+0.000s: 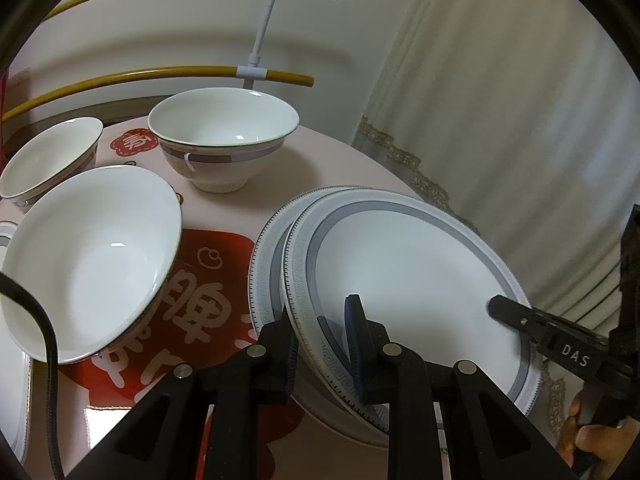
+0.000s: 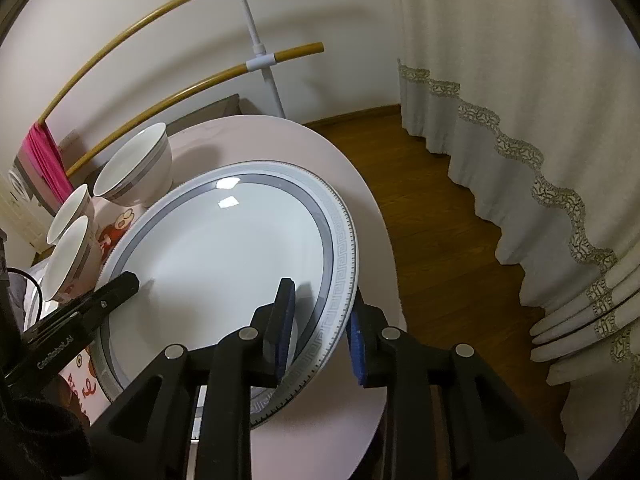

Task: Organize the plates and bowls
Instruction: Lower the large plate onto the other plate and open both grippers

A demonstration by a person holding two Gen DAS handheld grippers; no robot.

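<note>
Plates are stacking: the left gripper point(image 1: 324, 344) is pinching the top plate point(image 1: 408, 280) by its rim over the lower plate point(image 1: 266, 252), while the right gripper point(image 2: 320, 328) is straddling the opposite rim, jaws loosened, probably letting it settle.

Left tongs point(image 1: 322, 356) clamped, right tongs point(image 2: 320, 334) slack

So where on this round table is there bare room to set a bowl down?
Free: the pale strip of the round table behind the grey-rimmed white plates, right of the far white banded bowl, and the red-printed patch between the near large white bowl and the plates. Crowded: the left side, where three bowls cluster.
</note>
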